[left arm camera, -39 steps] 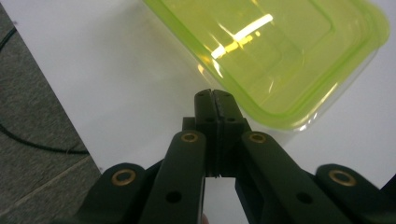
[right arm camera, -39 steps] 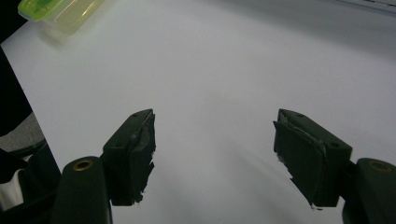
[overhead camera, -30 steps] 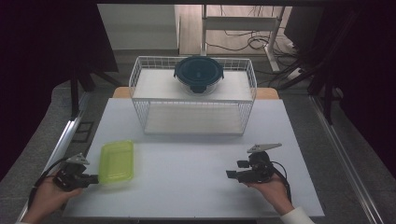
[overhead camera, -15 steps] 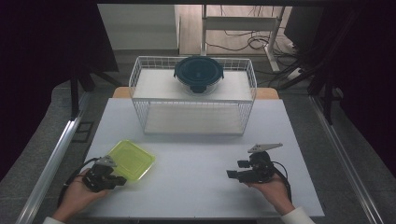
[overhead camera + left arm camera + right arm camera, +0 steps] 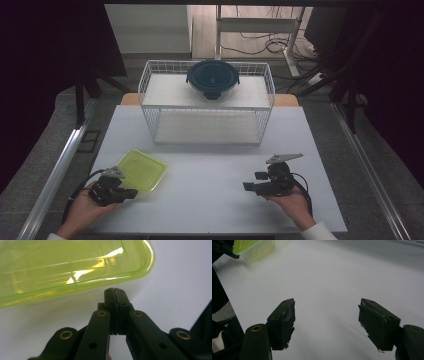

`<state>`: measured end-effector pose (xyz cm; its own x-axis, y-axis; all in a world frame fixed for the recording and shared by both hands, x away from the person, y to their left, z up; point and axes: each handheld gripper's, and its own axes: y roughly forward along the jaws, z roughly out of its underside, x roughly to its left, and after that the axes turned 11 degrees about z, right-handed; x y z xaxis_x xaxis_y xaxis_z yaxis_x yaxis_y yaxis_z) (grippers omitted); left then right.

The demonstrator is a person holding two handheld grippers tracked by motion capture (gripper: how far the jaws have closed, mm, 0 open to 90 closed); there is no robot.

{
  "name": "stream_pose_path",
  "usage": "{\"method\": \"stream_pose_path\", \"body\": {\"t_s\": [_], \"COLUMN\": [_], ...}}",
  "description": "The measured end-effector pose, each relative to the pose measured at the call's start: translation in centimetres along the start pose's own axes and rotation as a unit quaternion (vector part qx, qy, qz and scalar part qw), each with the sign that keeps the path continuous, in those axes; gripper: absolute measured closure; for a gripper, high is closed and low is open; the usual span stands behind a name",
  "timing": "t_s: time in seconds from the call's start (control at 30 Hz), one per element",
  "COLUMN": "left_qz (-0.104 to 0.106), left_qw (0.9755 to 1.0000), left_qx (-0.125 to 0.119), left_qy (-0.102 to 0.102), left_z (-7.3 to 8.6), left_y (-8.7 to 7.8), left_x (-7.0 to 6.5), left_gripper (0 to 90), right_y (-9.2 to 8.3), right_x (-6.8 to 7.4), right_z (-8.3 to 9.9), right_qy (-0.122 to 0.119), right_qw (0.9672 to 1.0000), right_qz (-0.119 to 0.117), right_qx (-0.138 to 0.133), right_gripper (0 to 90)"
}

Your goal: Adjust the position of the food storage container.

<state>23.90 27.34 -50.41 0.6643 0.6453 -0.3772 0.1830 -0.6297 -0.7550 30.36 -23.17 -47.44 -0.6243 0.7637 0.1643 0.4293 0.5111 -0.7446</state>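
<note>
A translucent yellow-green container (image 5: 139,170) lies near the table's front left, turned at an angle. My left gripper (image 5: 132,193) sits at its near corner, pointing right. In the left gripper view the container (image 5: 70,267) lies just beyond my left gripper (image 5: 115,290), whose jaws are pressed shut with nothing seen between them. I cannot tell whether the tips touch the rim. My right gripper (image 5: 248,186) rests at the front right, pointing left and open. In the right gripper view it (image 5: 327,317) stands wide over bare table, with the container (image 5: 253,247) far off at the top left.
A white wire basket (image 5: 150,125) stands at the back middle of the white table (image 5: 210,200). A dark round lidded bowl (image 5: 213,78) sits at its far side. Metal rails run along both sides of the table.
My left gripper moved right, in from the table's left edge. The container shifted right and turned to an angle. My right gripper stayed where it was.
</note>
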Motion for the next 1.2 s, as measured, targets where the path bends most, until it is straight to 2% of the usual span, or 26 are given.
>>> {"method": "stream_pose_path", "body": {"t_s": [0.1,0.2,0.27,0.37,0.43,0.53,0.63,0.77,0.87,1.0,1.1,1.2], "left_qz": [-0.014,-0.05,-0.054,-0.069,-0.069,-0.088,-0.104,-0.124,-0.126,-0.123,-0.112,-0.106], "left_qw": [0.9998,0.9984,0.9977,0.9962,0.9953,0.9934,0.9914,0.9894,0.9888,0.9887,0.9896,0.9909], "left_qx": [-0.011,-0.024,-0.038,-0.048,-0.062,-0.066,-0.067,-0.049,-0.038,-0.025,-0.022,-0.011], "left_qy": [-0.004,-0.01,-0.018,-0.021,-0.029,-0.031,-0.043,-0.058,-0.071,-0.082,-0.087,-0.082], "left_z": [0.1,-0.1,-0.5,-1.2,-1.6,-2.3,-2.9,-3.6,-3.8,-3.8,-3.7,-3.7], "left_y": [-1.6,-2.9,-3.5,-4.2,-4.7,-5.3,-5.5,-5.1,-4.6,-3.6,-3.0,-2.3], "left_x": [0.6,1.5,2.2,3.2,3.8,4.7,6.1,8.3,9.8,10.8,11.1,10.7], "left_gripper": [89.9,89.9,89.9,89.9,89.9,90.0,90.0,90.0,90.0,90.0,90.0,90.0], "right_y": [0.0,0.1,0.2,0.2,0.2,0.0,0.0,0.0,0.1,0.0,0.0,0.0], "right_x": [0.0,0.0,0.0,0.1,0.1,0.0,0.0,0.0,0.0,-0.1,-0.1,-0.2], "right_z": [0.0,0.0,0.0,-0.1,-0.1,0.0,0.0,0.0,0.0,0.0,0.1,0.1], "right_qy": [0.0,-0.001,-0.001,-0.003,-0.001,0.0,0.0,-0.002,-0.002,-0.001,0.001,0.001], "right_qw": [1.0,1.0,1.0,1.0,1.0,1.0,1.0,1.0,1.0,1.0,1.0,1.0], "right_qz": [0.0,0.0,-0.001,-0.001,-0.001,0.0,0.002,0.001,0.002,0.002,0.002,0.002], "right_qx": [-0.001,0.0,0.001,0.002,0.0,-0.001,0.0,0.0,0.0,-0.001,0.0,-0.001], "right_gripper": [29.3,29.3,29.3,29.3,29.3,29.3,29.2,29.3,29.3,29.3,29.3,29.3]}}
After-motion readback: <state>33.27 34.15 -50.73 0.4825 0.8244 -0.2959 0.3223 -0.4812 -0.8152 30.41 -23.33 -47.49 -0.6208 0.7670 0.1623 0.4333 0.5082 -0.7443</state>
